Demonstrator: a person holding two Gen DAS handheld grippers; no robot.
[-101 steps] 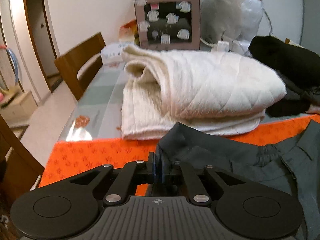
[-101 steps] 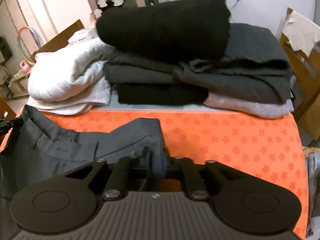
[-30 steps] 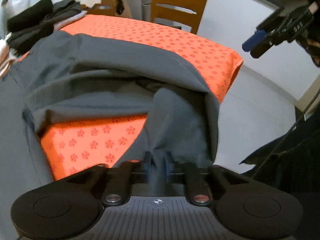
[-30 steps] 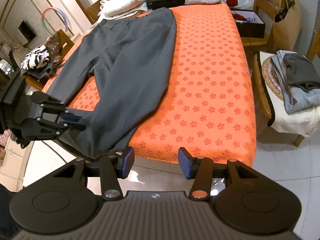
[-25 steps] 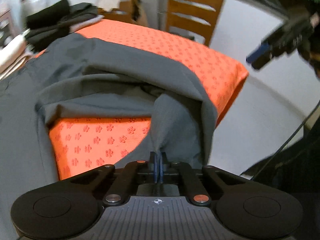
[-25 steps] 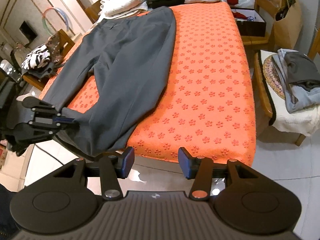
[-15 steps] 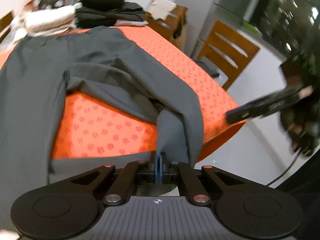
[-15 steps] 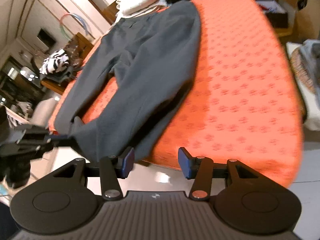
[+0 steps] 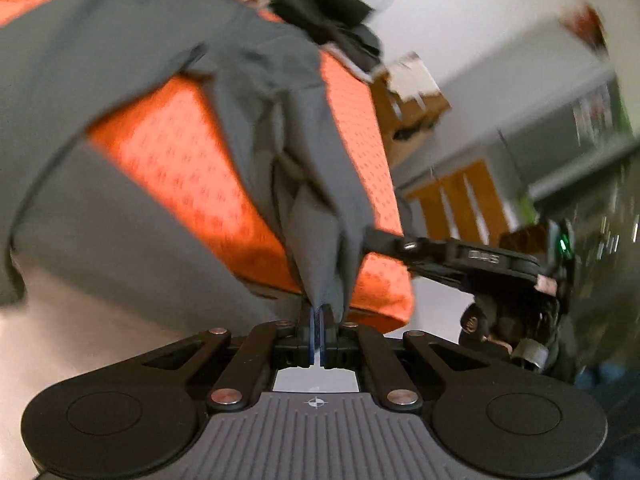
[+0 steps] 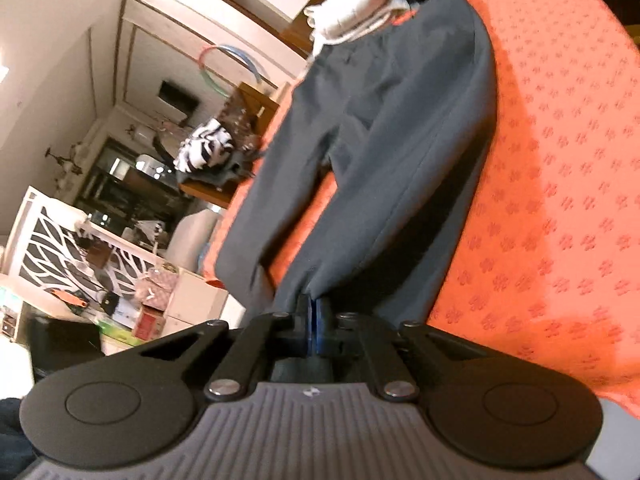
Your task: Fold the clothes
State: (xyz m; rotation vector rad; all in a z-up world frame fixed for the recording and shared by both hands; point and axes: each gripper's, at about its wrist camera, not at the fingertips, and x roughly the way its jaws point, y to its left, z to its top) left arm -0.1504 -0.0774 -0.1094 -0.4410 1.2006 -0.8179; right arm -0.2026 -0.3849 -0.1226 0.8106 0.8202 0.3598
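Dark grey trousers (image 10: 404, 120) lie lengthwise on the orange flower-print tablecloth (image 10: 560, 200), waistband far, legs toward me. My right gripper (image 10: 314, 320) is shut on the hem of one leg at the table's near edge. My left gripper (image 9: 318, 320) is shut on a bunched hem of the trousers (image 9: 312, 184), which rises taut from its jaws. In the left wrist view the right gripper (image 9: 376, 238) reaches in from the right and touches the same leg end, a gloved hand (image 9: 516, 320) holding it.
Folded white and dark clothes (image 10: 360, 8) are stacked at the table's far end. A wooden chair (image 9: 456, 200) stands beyond the table corner. To the left are a side table with striped cloth (image 10: 208, 148), a white lattice cabinet (image 10: 60, 240) and boxes.
My right gripper, open and clear of the table half a second ago, has moved in and shut on a trouser hem. The left gripper has swung and lifted its hem; views are motion-blurred.
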